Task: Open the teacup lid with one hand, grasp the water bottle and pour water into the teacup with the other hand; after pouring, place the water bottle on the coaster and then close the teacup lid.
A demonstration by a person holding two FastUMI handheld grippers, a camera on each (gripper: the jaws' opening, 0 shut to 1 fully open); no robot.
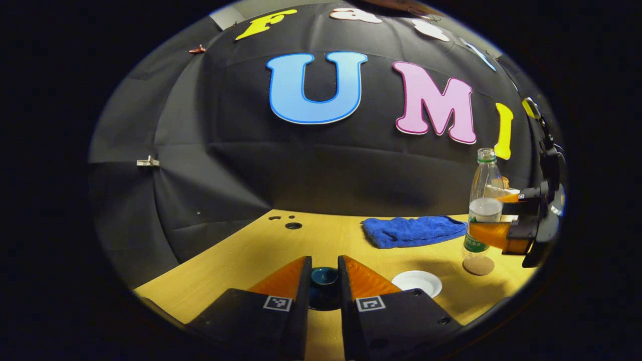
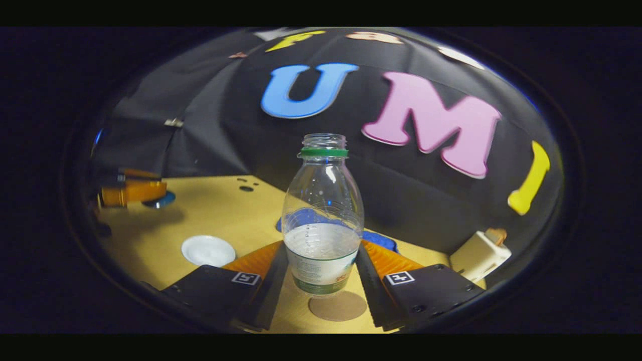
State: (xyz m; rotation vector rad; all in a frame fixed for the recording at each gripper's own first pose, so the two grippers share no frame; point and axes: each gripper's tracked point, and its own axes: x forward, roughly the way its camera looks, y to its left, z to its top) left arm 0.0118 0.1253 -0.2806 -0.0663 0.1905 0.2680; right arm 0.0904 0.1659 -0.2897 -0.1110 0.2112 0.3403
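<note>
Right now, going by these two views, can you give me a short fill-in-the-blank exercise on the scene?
1. The water bottle held by the right gripper has no ___ on its mouth.
2. The cloth lying on the table is ___.
3. The ring around the bottle's neck is ___.
4. The round brown thing just below the bottle is the ___.
Missing words: cap; blue; green; coaster.
</note>
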